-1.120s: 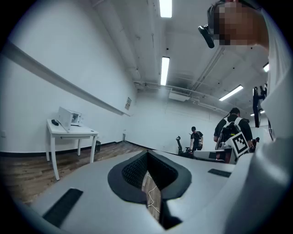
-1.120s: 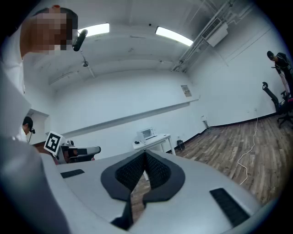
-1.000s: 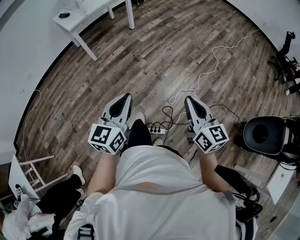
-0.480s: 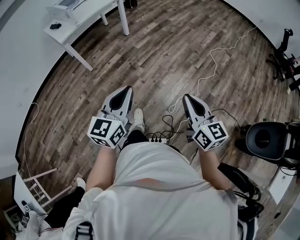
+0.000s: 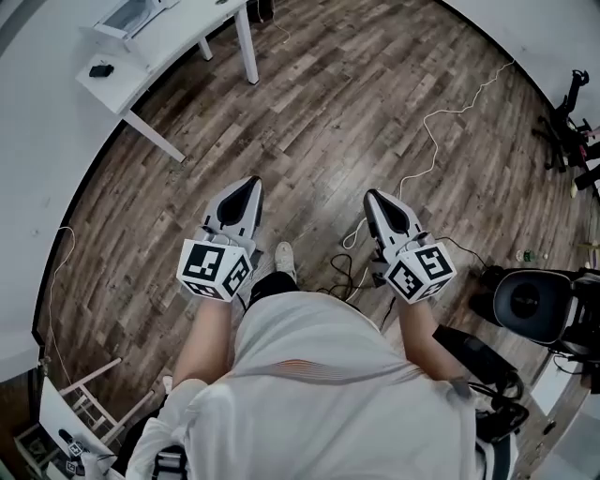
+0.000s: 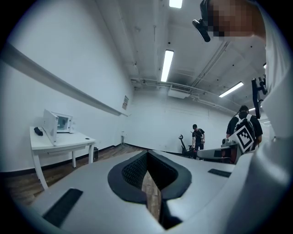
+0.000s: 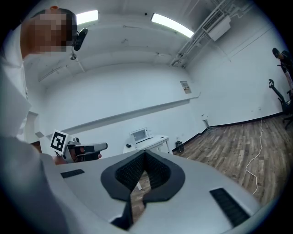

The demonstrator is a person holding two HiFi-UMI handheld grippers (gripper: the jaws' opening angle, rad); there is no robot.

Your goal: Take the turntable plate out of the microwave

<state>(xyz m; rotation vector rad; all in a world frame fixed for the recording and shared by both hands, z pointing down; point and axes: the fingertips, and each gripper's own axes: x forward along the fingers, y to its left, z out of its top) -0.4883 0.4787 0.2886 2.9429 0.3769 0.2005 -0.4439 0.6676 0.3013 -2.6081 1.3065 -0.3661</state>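
Note:
A white microwave [image 5: 127,14] stands on a white table [image 5: 178,42] at the far upper left of the head view. It also shows small in the left gripper view, microwave [image 6: 62,122], and in the right gripper view, microwave [image 7: 139,135]. The turntable plate shows in no view. My left gripper [image 5: 247,186] and right gripper [image 5: 372,197] are held side by side above the wooden floor, far from the table. Both are shut, the left gripper [image 6: 147,157] and the right gripper [image 7: 144,157] with nothing between their jaws.
A small dark object [image 5: 97,69] lies on the table. Cables [image 5: 441,122] trail over the floor, a black round seat [image 5: 527,300] stands at the right, a white rack [image 5: 80,412] at the lower left. Other people [image 6: 198,137] stand far across the room.
The person has walked forward with both grippers. The table and microwave have come nearer and lower in the head view, and the power strip on the floor has slid out of sight under the body.

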